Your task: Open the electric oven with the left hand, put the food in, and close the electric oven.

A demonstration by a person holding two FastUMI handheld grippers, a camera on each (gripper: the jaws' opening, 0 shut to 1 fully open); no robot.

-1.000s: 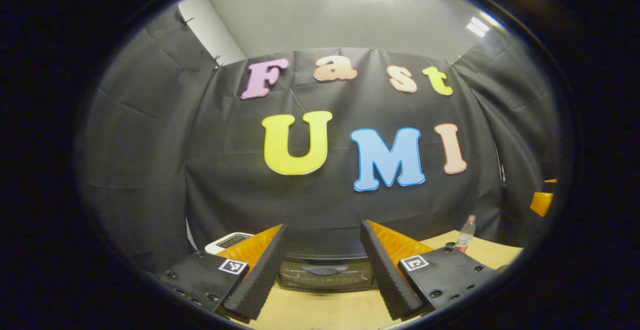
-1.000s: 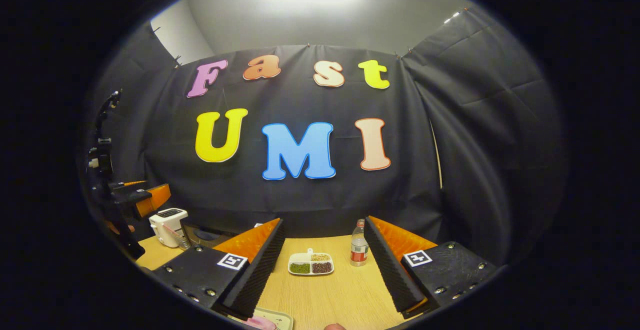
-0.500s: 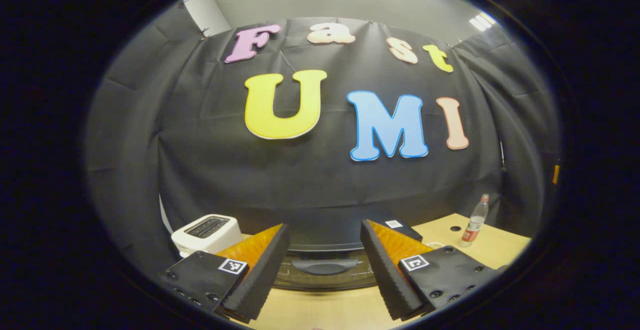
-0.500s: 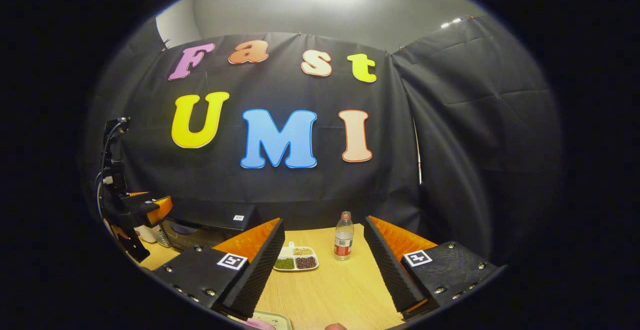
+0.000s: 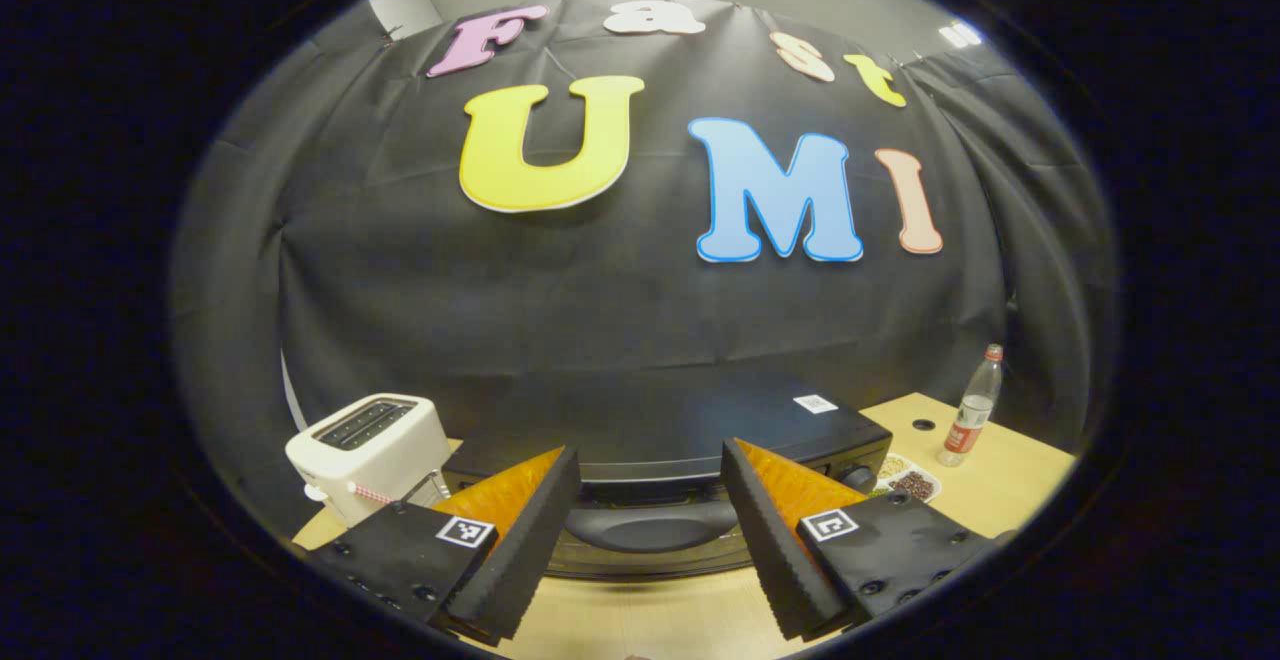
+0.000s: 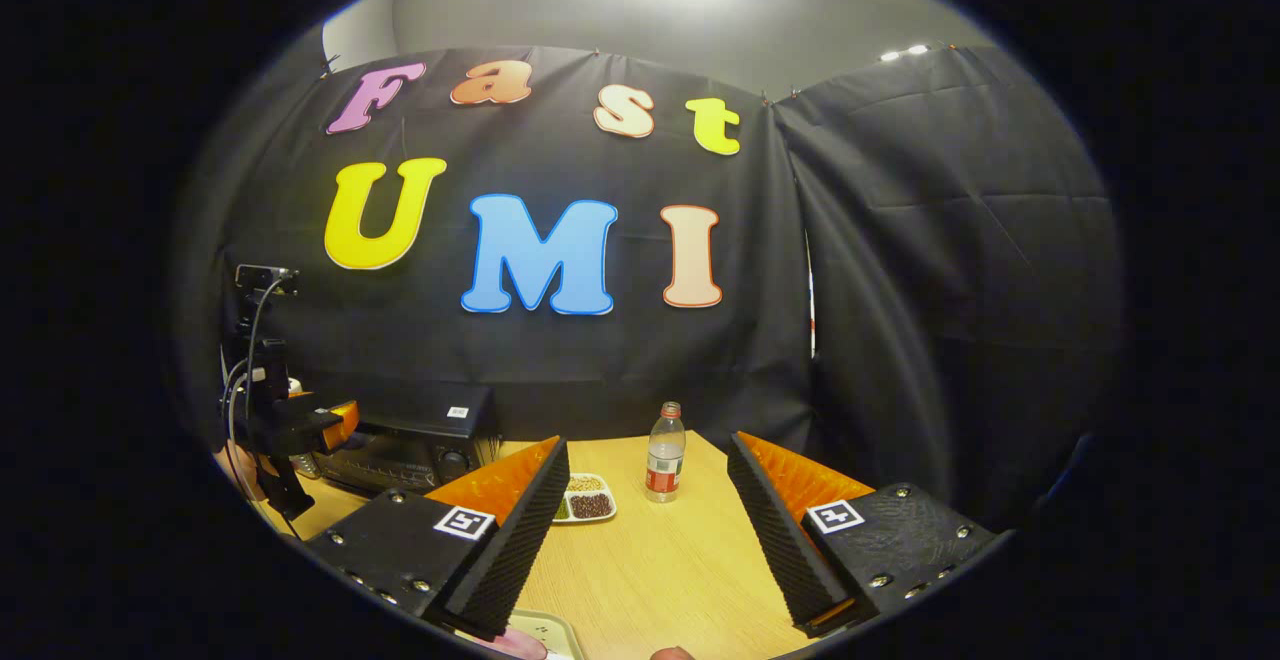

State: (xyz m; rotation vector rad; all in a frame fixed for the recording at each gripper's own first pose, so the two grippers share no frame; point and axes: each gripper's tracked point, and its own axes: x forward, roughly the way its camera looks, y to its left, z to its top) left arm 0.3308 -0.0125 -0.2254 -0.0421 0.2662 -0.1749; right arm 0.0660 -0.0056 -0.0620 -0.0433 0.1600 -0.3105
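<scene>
Black boxy electric oven (image 5: 700, 420) with curved door handle (image 5: 650, 527) close ahead of wide-spread left gripper (image 5: 650, 530), untouched; right gripper (image 6: 648, 530) equally wide over wooden table (image 6: 660, 580).

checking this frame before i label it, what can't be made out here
- Black electric oven, left gripper view: the lower door is hidden behind the left gripper, so whether it is shut tight cannot be told.
- Pink food on the pale tray, right gripper view: cut off by the bottom edge; its kind is unclear.
- White divided dish of beans, right gripper view: part hidden behind the right gripper.
- Clear plastic bottle: label too small.
</scene>
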